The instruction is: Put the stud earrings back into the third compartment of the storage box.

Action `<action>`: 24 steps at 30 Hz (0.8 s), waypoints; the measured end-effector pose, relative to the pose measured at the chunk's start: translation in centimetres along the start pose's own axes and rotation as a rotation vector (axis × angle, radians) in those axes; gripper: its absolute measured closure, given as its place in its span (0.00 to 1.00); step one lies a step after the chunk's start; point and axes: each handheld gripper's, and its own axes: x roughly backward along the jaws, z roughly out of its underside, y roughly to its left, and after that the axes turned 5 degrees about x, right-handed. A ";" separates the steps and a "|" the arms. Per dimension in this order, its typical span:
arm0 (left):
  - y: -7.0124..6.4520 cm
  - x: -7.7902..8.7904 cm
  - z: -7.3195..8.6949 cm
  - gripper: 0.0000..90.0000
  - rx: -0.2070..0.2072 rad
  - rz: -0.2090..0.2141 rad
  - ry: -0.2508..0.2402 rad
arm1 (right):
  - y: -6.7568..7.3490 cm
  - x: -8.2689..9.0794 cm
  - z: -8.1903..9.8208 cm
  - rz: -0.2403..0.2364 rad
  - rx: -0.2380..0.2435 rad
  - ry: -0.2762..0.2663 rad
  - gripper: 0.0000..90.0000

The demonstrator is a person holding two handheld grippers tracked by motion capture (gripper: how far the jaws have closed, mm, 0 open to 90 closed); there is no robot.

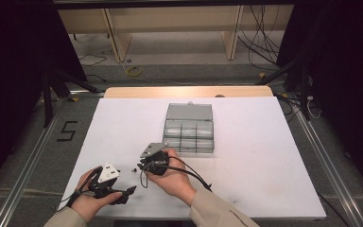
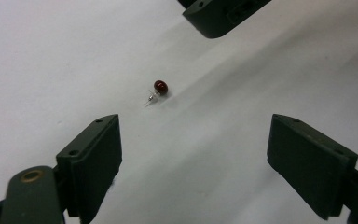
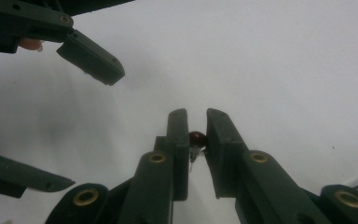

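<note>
White worktop (image 1: 246,161) on a metal frame, dark room, cables on the floor behind.

High view: grey case (image 1: 189,128) lies open, just beyond the right claw (image 1: 144,165). Left claw (image 1: 127,193) sits near the worktop's front edge, tips aimed toward the right claw. A small dark speck, the earring (image 1: 133,169), lies just left of the right claw's tips.

Left gripper view: left claw (image 2: 193,149) jaws spread wide, nothing between them. A dark red bead earring (image 2: 159,88) with a clear post lies on the worktop ahead of the jaws, clear of both. Part of the right claw sits at the top edge, beyond it.

Right gripper view: right claw (image 3: 197,135) nearly closed, pinching a dark red bead earring (image 3: 197,138) between its pads, post hanging below. Left claw's open jaws sit off to its left.
</note>
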 end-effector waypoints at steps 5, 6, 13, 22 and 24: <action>0.0 0.0 0.0 0.20 0.000 0.000 0.000 | -0.5 0.9 0.1 0.012 0.000 -0.007 0.89; 0.0 0.0 0.0 0.20 0.000 0.000 0.000 | -0.5 0.9 0.1 0.012 0.000 -0.007 0.89; 0.0 0.0 0.0 0.20 -0.002 -0.003 -0.001 | -0.9 1.8 0.4 0.025 -0.005 -0.009 0.89; 0.0 0.0 0.0 0.20 0.003 -0.003 -0.003 | -1.7 3.6 0.9 0.051 0.006 -0.015 0.89; 0.0 -0.1 0.0 0.20 0.003 -0.003 -0.003 | -1.8 4.0 1.1 0.052 0.011 -0.005 0.89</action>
